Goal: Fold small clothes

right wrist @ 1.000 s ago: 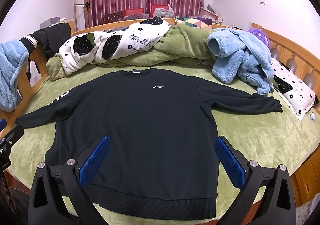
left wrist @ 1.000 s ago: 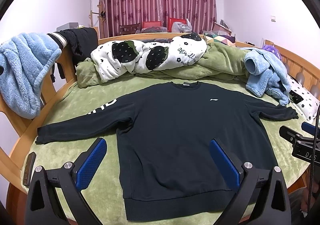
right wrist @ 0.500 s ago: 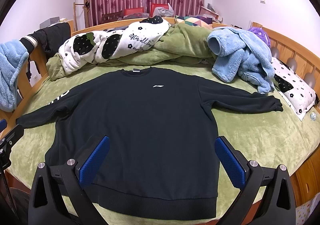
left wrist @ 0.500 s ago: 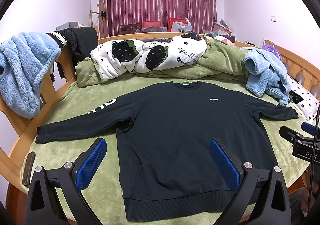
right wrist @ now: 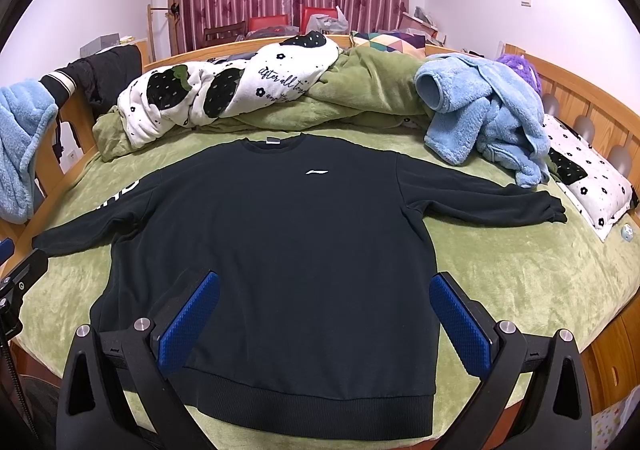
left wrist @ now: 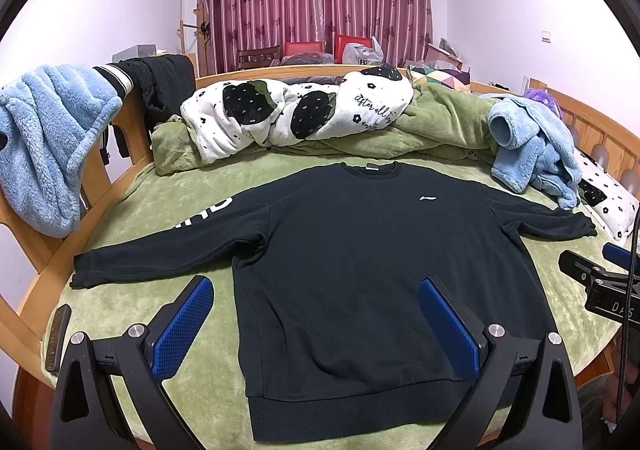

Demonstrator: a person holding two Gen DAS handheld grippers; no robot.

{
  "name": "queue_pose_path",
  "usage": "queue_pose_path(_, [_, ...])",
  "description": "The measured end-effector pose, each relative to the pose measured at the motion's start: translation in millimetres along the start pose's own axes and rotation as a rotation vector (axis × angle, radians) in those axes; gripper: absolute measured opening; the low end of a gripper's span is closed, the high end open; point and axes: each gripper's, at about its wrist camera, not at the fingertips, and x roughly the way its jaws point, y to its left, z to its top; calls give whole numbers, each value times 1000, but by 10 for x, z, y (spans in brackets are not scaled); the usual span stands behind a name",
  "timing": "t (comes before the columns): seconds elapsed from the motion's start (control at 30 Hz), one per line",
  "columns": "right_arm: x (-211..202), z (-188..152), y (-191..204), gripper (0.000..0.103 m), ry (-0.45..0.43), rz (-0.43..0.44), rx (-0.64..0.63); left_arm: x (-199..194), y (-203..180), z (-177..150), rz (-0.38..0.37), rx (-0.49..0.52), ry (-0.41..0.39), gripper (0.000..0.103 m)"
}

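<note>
- Bed (right wrist: 520,278): green plush cover, wooden frame.
- Black sweatshirt (right wrist: 280,242) lies flat in the middle, sleeves spread out.
- Bunched green blanket (right wrist: 372,89) and white strawberry-print quilt (right wrist: 240,89) at the far edge.
- Blue fleece (right wrist: 488,117) and floral pillow (right wrist: 588,181) on the right.

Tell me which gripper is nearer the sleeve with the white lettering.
Left. The left gripper hangs over the hem just below that lettered sleeve; the right gripper sits across the sweatshirt's body, toward the plain sleeve.
</note>
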Motion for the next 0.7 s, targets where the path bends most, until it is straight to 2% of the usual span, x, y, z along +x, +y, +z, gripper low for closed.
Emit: queue_pose_path(0.7, [23,-16,11,103,-4,7,1,-20,-3,4,-16,-4,13,103])
